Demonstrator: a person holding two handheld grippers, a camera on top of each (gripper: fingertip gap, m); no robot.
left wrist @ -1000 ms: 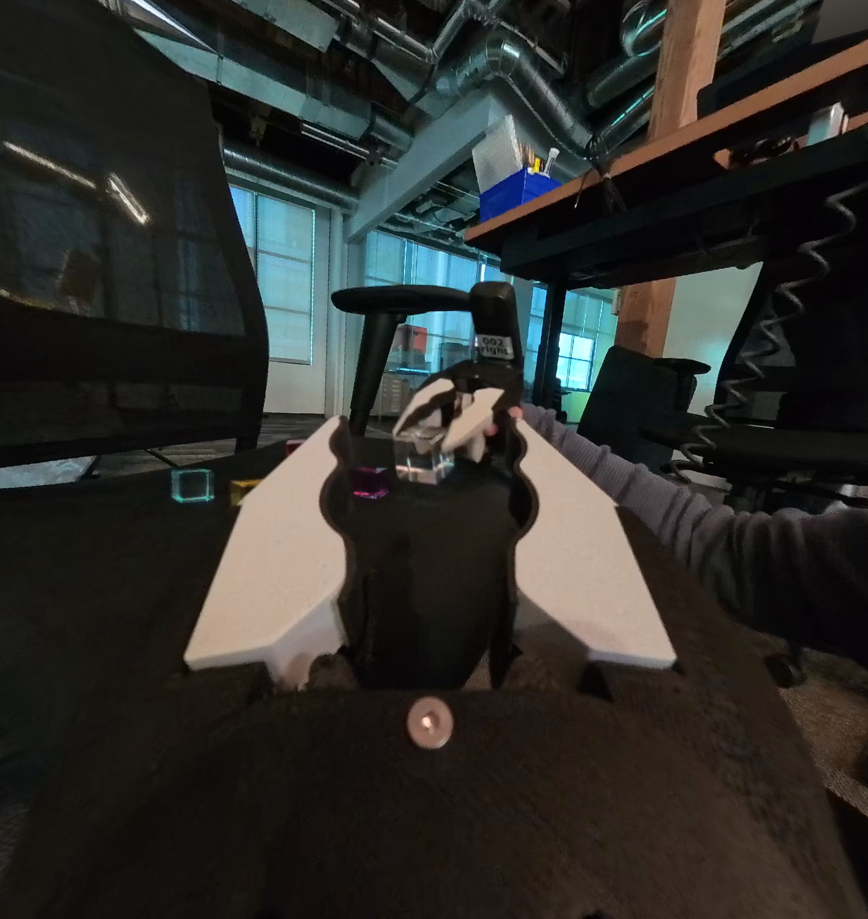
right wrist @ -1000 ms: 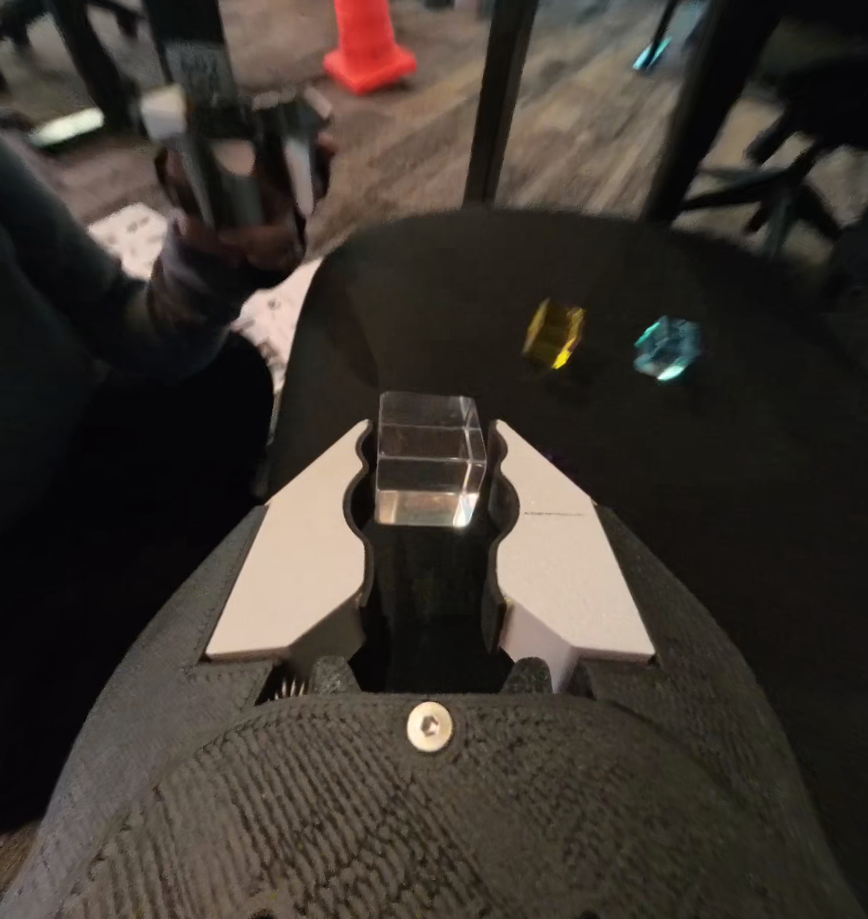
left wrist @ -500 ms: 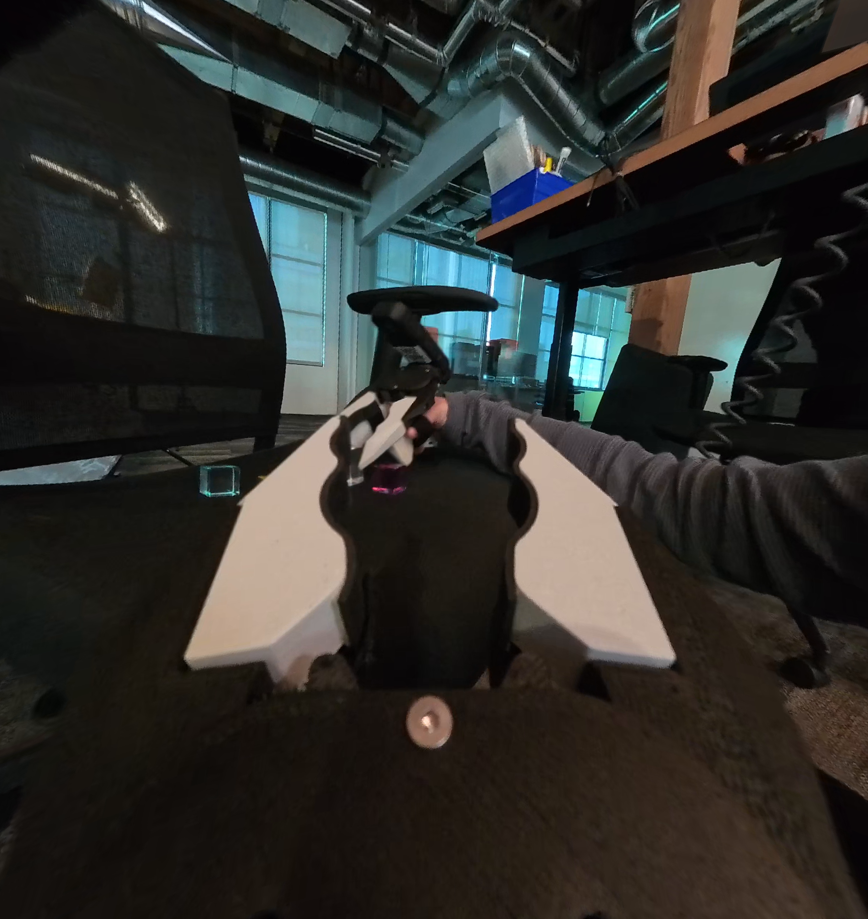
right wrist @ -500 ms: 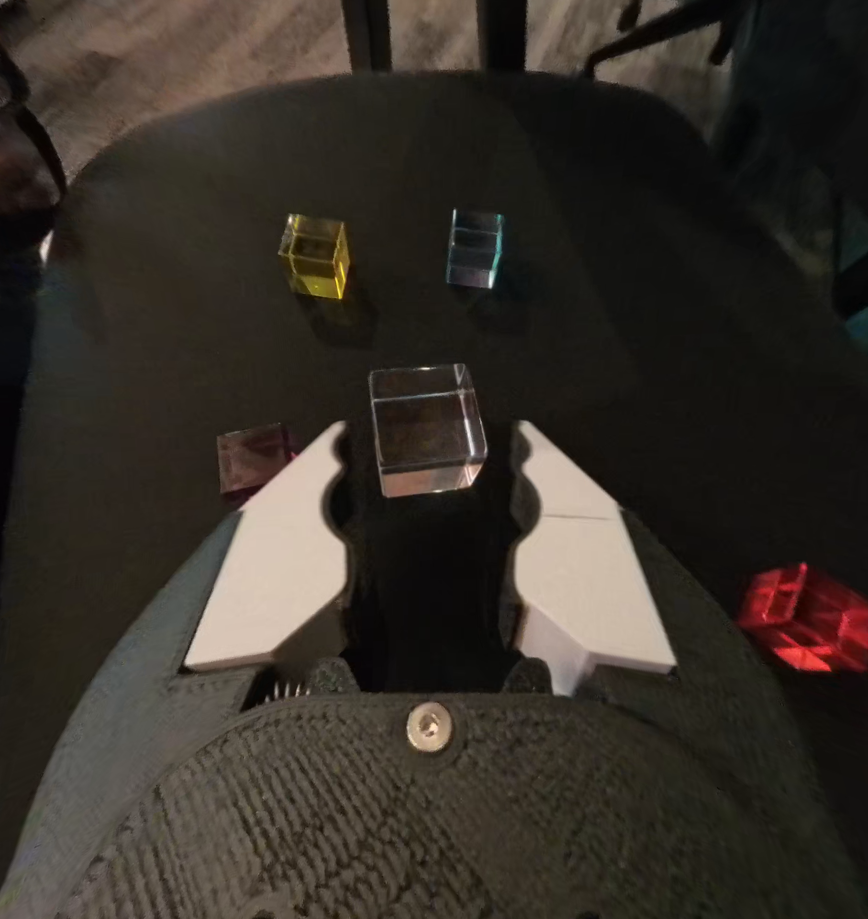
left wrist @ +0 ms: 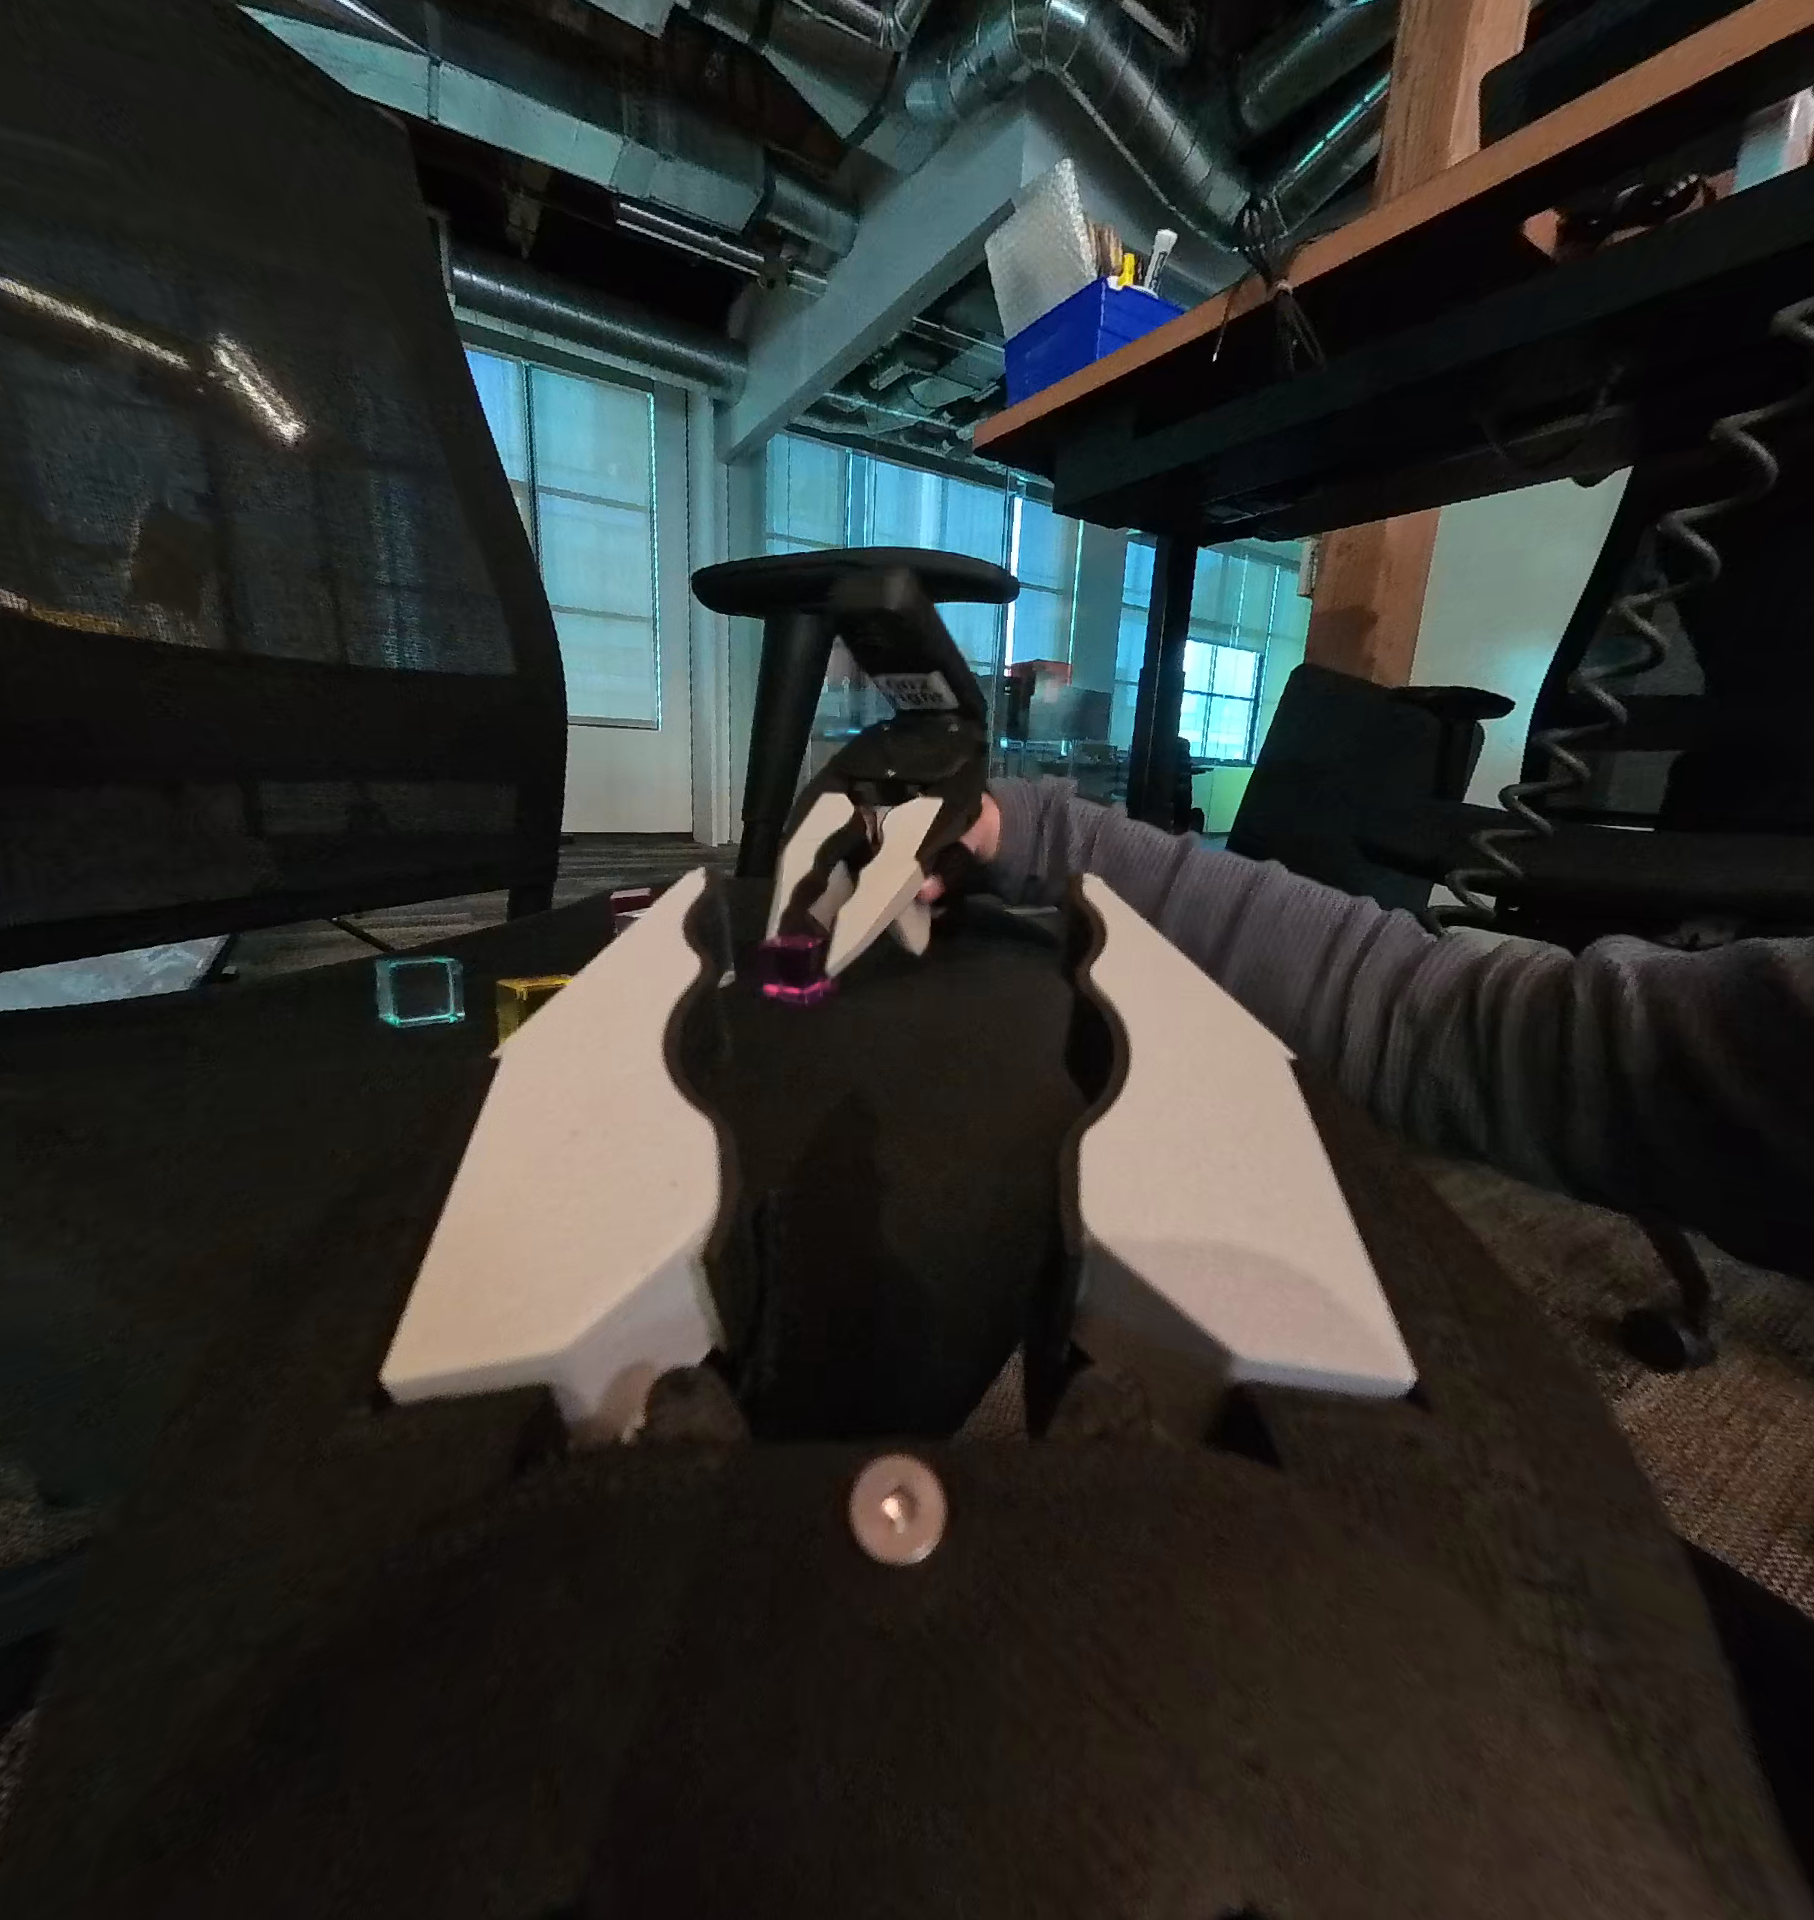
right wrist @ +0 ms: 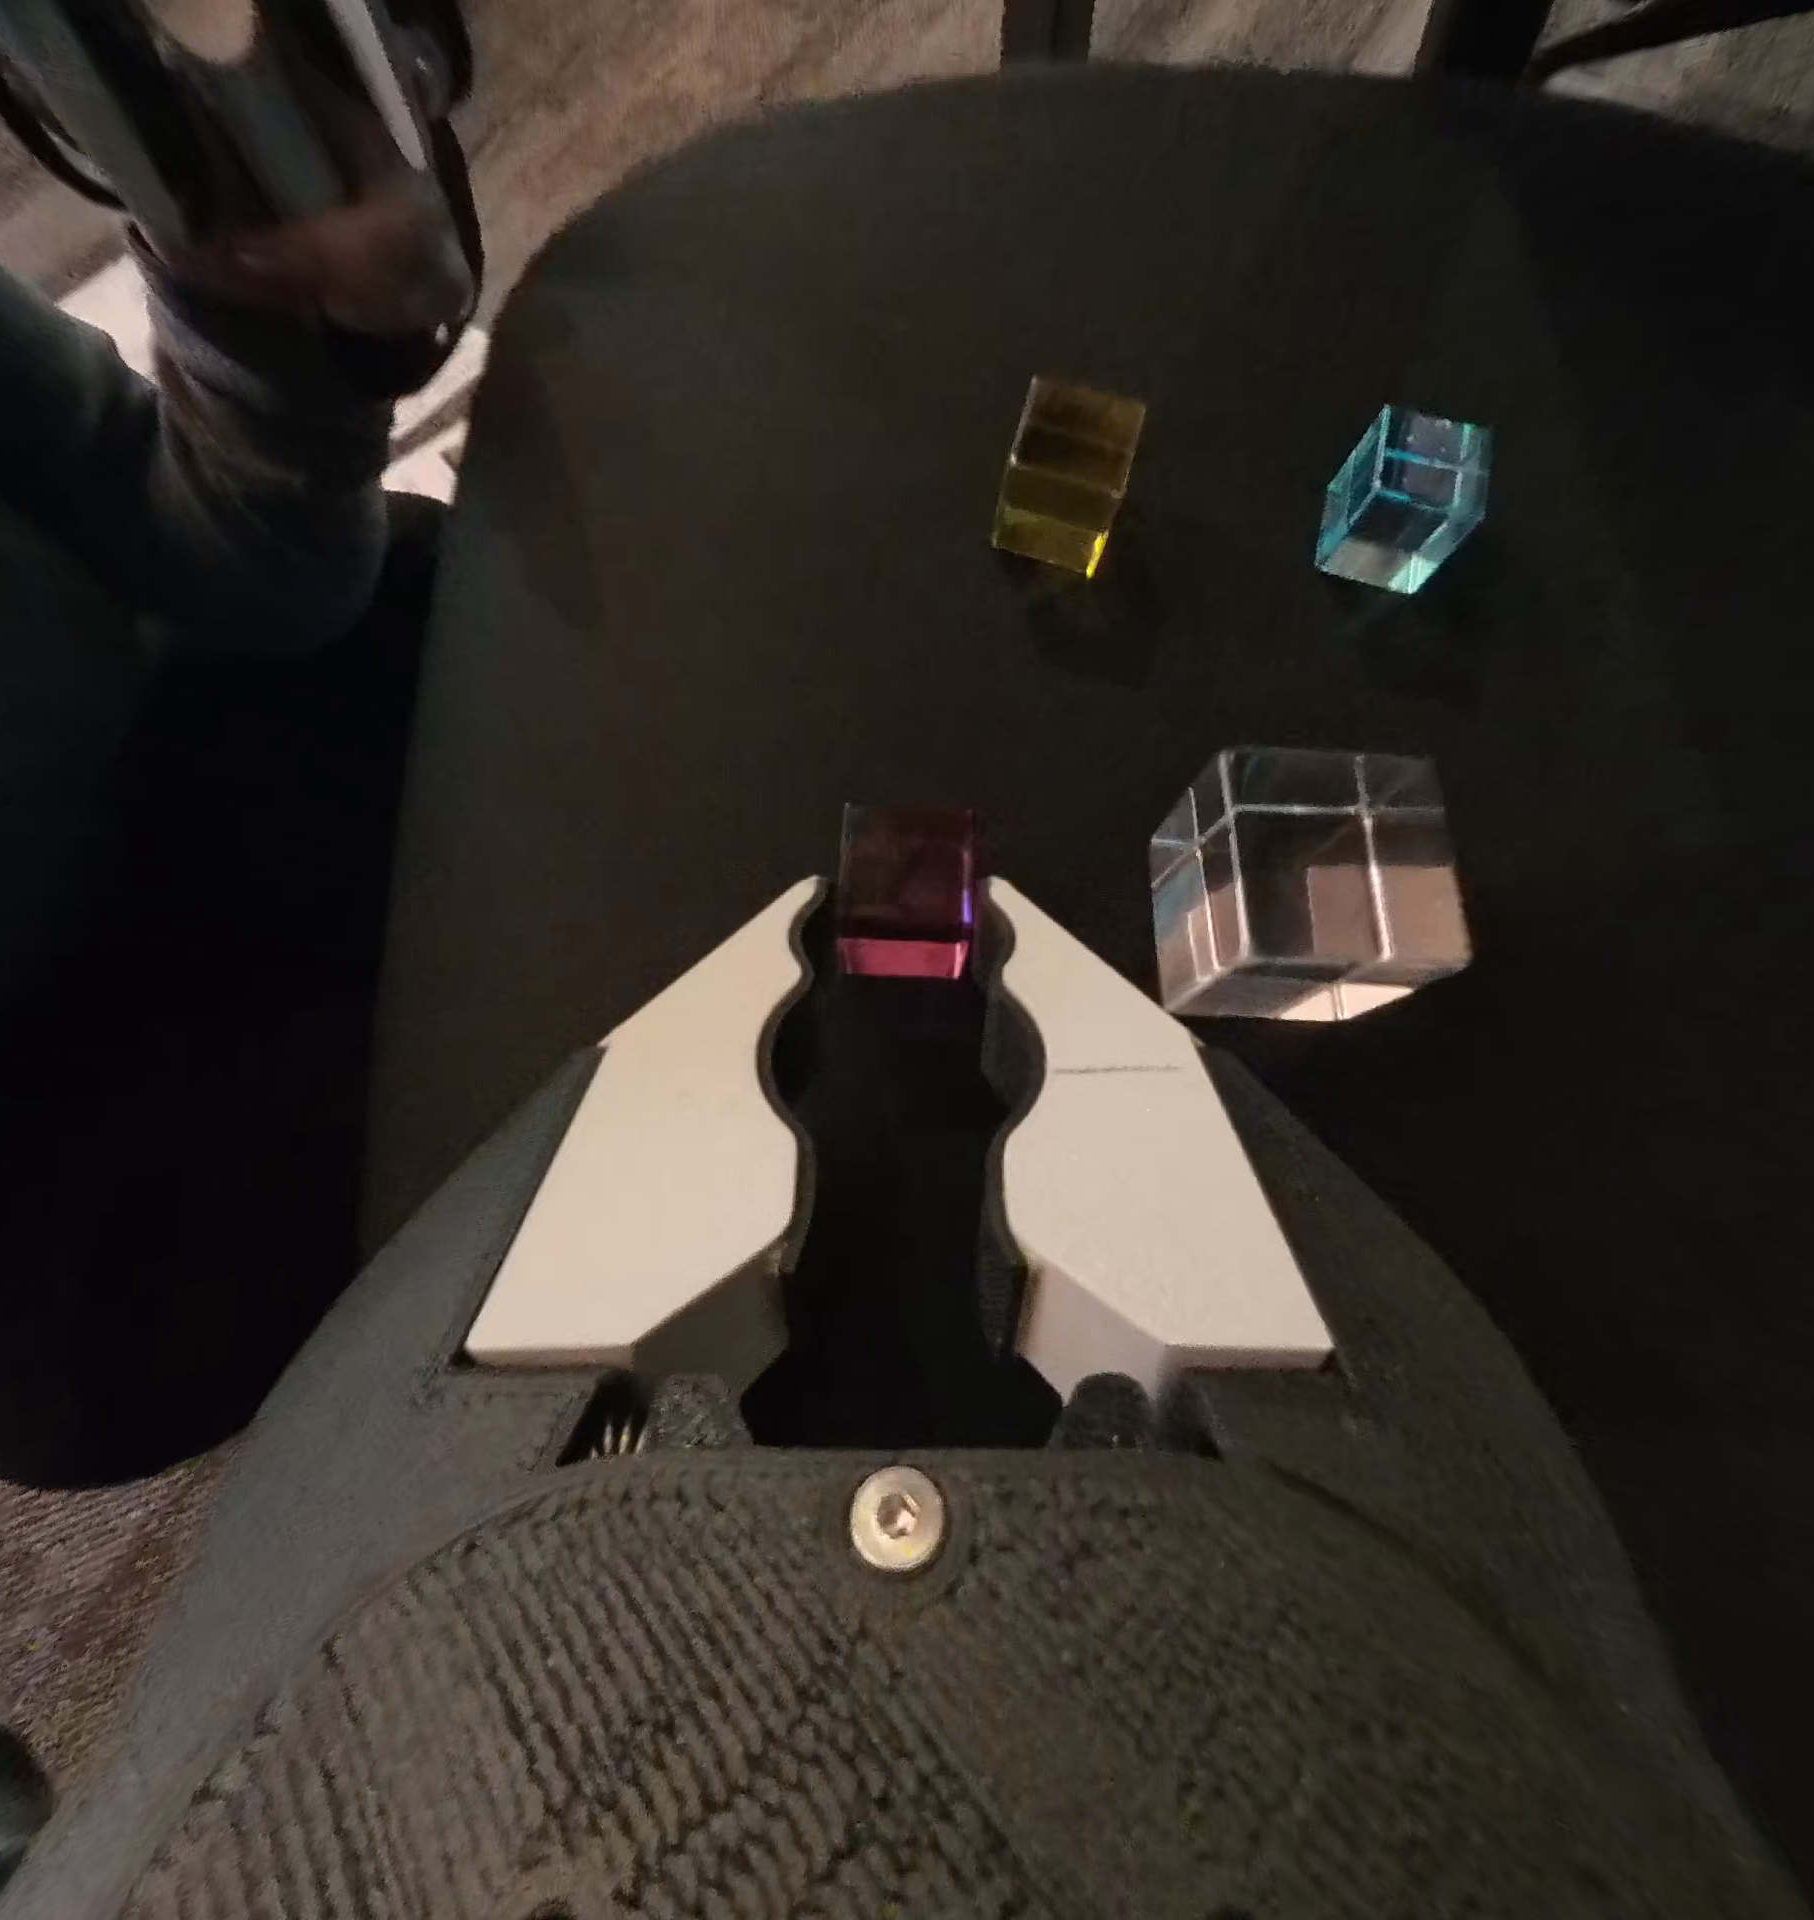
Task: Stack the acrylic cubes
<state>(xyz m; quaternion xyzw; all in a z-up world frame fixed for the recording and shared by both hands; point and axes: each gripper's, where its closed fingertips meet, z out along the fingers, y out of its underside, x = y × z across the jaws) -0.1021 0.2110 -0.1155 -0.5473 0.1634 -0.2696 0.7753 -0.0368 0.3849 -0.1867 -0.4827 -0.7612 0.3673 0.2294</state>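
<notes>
From my right hand-held gripper [right wrist: 908, 914] I see its white fingers closed onto a small magenta cube [right wrist: 908, 896], both inner faces pressed against the cube's sides, the cube sitting on the black seat [right wrist: 778, 468] of an office chair. The seat's rounded far edge lies well beyond the cubes, with carpet past it. To the right, apart from the fingers, a larger clear cube [right wrist: 1308, 883] stands on the cloth; farther on lie a yellow cube [right wrist: 1069, 478] and a cyan cube [right wrist: 1407, 499], well apart from each other, with bare cloth between them and my fingertips. All the cubes are glossy, see-through and sharp-edged against the matte fabric. My left hand-held gripper [left wrist: 887, 935] sits low over the seat's near side, its fingers spread wide with nothing between them; open seat lies ahead of it up to the magenta cube. A grey ribbed sleeve [left wrist: 1402, 997] reaches in from the right.
</notes>
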